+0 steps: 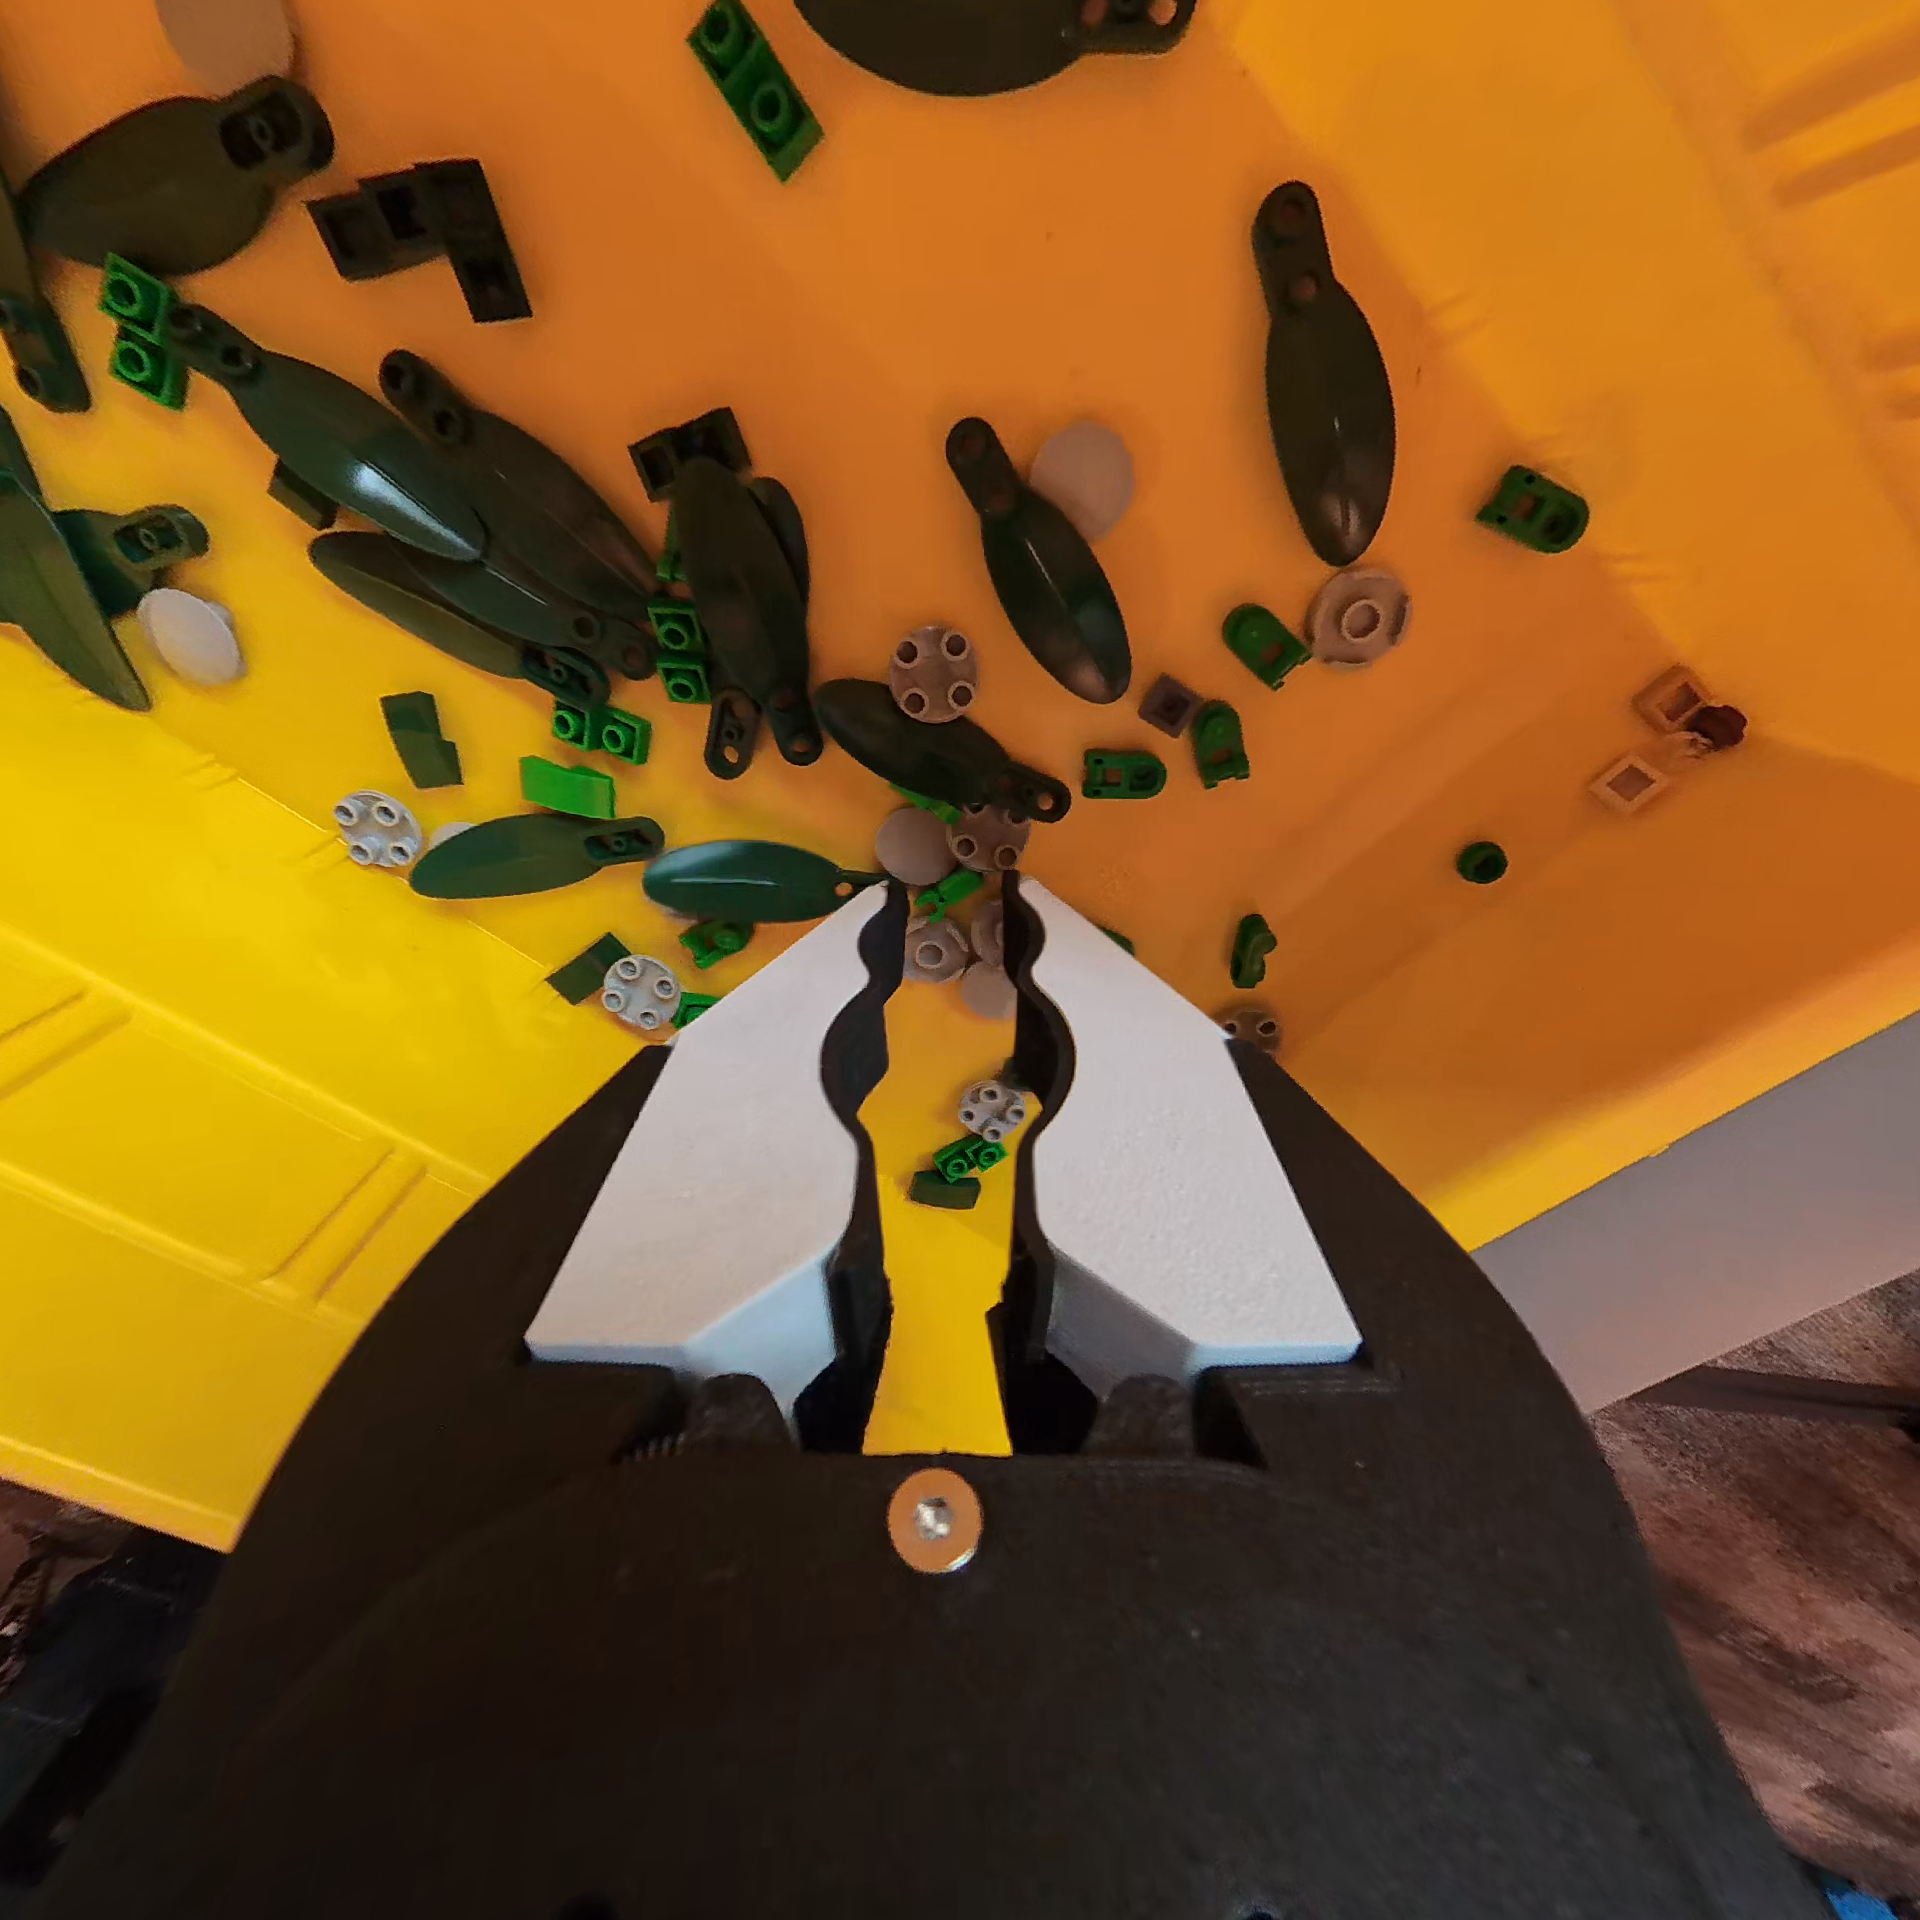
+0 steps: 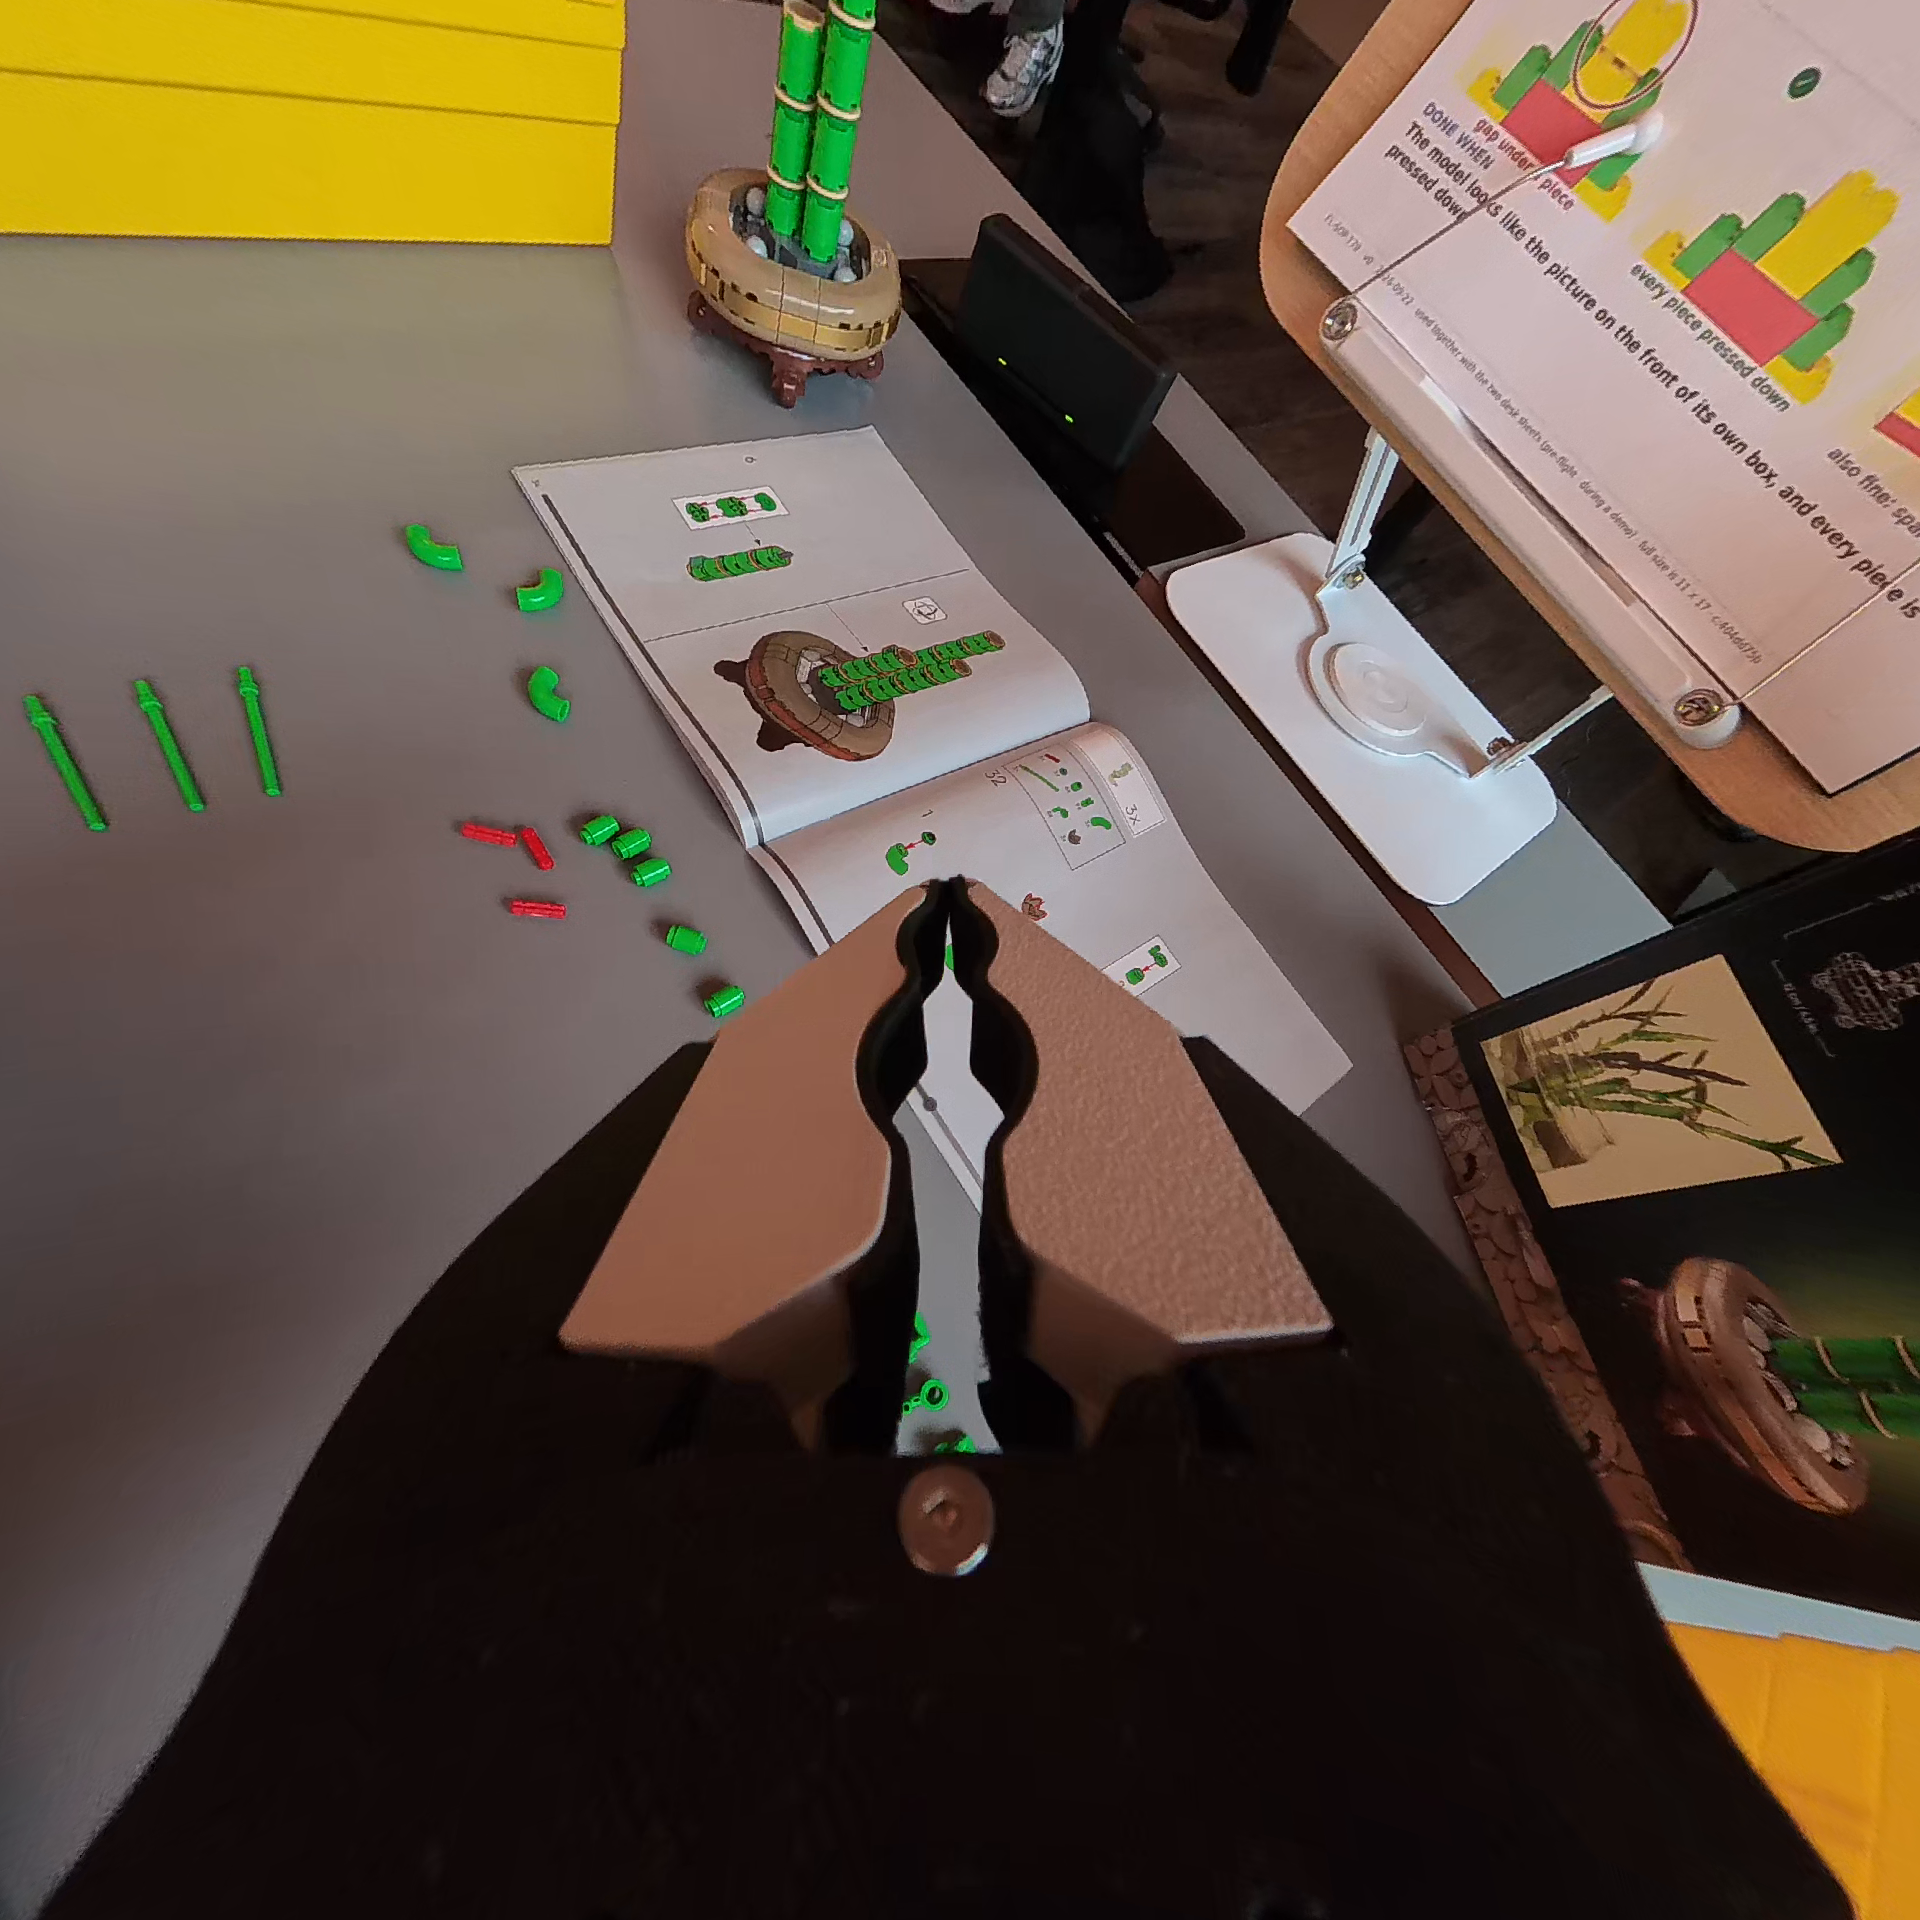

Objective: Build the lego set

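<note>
The left gripper (image 1: 948,894) hangs spread over a yellow tray (image 1: 1455,312), grey round plates (image 1: 935,951) between its tips. The right gripper (image 2: 952,889), pressed together and seemingly empty, hovers above the instruction booklet (image 2: 831,623); the bamboo model (image 2: 795,249) stands beyond, top cropped.

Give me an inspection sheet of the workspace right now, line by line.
Surface: grey table; yellow tray holding loose pieces.
Job's things: bamboo model in its pot upright at the table's far edge; open instruction booklet; three green rods, green elbows, red pins and small green cylinders laid out apart; dark green leaves and grey round plates in the tray.
Clutter: set box; paper sheet on a white stand.
Grippers: left gripper open over the tray; right gripper shut, above the booklet.
Cables: nothing seen.
Surroundings: dark device, a person's shoe.
</note>
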Available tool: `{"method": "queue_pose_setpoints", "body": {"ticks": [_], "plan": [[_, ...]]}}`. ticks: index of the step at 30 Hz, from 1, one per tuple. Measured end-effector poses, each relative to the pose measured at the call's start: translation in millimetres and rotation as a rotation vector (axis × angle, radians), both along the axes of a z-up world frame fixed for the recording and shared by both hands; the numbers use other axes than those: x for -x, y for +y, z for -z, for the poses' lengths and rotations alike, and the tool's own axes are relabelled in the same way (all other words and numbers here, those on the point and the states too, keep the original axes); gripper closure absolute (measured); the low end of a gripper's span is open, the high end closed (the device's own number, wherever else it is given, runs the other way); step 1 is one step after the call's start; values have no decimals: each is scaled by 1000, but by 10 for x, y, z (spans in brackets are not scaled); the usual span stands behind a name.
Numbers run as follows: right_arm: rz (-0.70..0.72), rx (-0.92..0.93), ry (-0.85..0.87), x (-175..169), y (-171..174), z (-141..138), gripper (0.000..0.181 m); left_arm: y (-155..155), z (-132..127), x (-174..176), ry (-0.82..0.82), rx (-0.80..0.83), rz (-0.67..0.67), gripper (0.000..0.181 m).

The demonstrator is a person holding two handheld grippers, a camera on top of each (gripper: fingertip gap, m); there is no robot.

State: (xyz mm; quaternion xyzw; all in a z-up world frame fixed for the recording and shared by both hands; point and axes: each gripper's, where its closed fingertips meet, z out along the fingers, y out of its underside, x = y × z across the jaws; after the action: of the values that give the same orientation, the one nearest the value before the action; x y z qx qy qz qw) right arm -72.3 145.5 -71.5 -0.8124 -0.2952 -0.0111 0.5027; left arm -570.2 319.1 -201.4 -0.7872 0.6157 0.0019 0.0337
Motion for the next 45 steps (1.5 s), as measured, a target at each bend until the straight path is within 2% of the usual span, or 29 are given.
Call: {"method": "queue_pose_setpoints", "body": {"ticks": [5, 12, 17, 24, 31, 40, 45], "plan": [[-4, 7, -5, 3, -10, 17, 181, -1, -2, 7, -2, -4, -20, 165], [-5, 29, -15, -8, -22, 76, 181, 32, 4, 69, -4, -58, -119, 169], [-11, 42, -28, 12, -21, 109, 181, 11, 16, 100, -36, -34, -167, 168], [-18, 38, -23, 26, -36, 106, 181, 24, 39, 149, -26, -74, -100, 181], [-26, 43, -25, 25, -58, 115, 181, 27, -21, 140, -32, -106, -63, 181], [-37, 62, -31, 17, -82, 164, 181, 27, 37, 123, -57, 2, -221, 162], [-42, 74, -36, 17, -88, 199, 181, 4, 33, 74, -81, 36, -247, 153]]}}
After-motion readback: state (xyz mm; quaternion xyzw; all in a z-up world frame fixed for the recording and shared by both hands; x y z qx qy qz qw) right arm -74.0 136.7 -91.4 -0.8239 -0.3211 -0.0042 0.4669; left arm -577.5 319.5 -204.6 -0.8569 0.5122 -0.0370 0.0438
